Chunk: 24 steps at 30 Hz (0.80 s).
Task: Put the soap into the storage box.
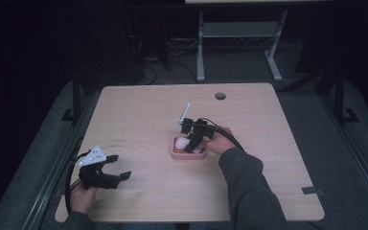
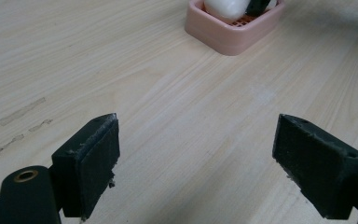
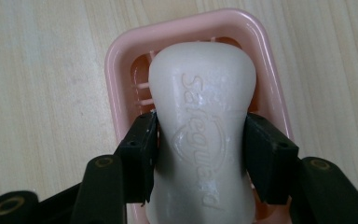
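Observation:
A white bar of soap [image 3: 200, 93] with embossed lettering lies in a pink soap dish [image 3: 121, 51] near the middle of the table [image 1: 268, 143]. My right gripper [image 3: 200, 140] reaches down into the dish, and its two black pads sit against the narrow waist of the bar. In the high view the right gripper [image 1: 190, 143] leans over the dish [image 1: 182, 155] from the right. My left gripper [image 1: 120, 166] rests at the front left of the table, jaws wide apart with nothing between them. Its own view has the left gripper [image 2: 196, 154] facing the dish [image 2: 228, 39] from some way off.
A round cable hole [image 1: 220, 96] sits near the table's far edge. A strip of black tape [image 1: 313, 190] marks the front right corner. Faint scuff marks [image 2: 23, 112] lie on the wood near the left gripper. A grey desk frame [image 1: 200, 48] stands on the floor beyond.

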Tool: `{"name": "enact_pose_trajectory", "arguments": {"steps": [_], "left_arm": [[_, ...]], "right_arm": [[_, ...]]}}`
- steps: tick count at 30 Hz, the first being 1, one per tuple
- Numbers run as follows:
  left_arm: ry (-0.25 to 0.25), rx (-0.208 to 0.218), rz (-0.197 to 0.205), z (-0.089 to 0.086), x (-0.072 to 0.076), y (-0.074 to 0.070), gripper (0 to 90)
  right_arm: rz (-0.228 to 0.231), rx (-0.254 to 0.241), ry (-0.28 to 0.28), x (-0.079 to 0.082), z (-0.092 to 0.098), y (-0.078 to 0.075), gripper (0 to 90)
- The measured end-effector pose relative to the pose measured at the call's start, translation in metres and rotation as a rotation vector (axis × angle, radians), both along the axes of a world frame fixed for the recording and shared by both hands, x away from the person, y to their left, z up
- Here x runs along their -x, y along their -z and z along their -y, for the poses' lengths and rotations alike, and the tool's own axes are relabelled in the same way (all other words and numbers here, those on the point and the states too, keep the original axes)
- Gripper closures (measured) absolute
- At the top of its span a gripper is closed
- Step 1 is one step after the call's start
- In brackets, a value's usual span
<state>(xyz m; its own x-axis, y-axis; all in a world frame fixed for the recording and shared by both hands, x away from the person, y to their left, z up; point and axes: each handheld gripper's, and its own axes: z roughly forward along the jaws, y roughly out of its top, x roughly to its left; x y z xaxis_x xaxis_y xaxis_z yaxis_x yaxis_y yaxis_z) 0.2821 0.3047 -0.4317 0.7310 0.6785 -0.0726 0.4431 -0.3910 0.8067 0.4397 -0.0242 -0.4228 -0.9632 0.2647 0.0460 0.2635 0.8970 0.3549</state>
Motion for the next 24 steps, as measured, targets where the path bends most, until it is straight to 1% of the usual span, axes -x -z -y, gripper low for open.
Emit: {"name": "enact_pose_trajectory", "arguments": {"steps": [4, 6, 11, 18, 21, 24], "left_arm": [[0.0, 0.0, -0.001, 0.0, 0.0, 0.0, 14.0], [0.001, -0.002, -0.001, 0.0, 0.0, 0.0, 14.0], [0.001, -0.001, 0.0, 0.0, 0.0, 0.0, 14.0], [0.003, -0.002, 0.0, 0.001, 0.0, 0.0, 14.0], [0.004, -0.002, 0.0, 0.001, 0.0, 0.001, 14.0], [0.002, 0.001, -0.001, 0.002, 0.0, 0.001, 14.0]], "right_arm": [[-0.005, -0.012, 0.007, 0.0, 0.001, -0.002, 45.8], [-0.006, -0.027, 0.012, 0.0, 0.003, -0.004, 45.2], [0.002, -0.038, 0.02, 0.002, 0.006, -0.007, 42.3], [0.011, -0.066, 0.04, 0.004, 0.014, -0.012, 39.7], [0.01, -0.086, 0.047, 0.006, 0.017, -0.014, 39.3], [0.012, -0.088, 0.05, 0.008, 0.019, -0.015, 38.3]]}}
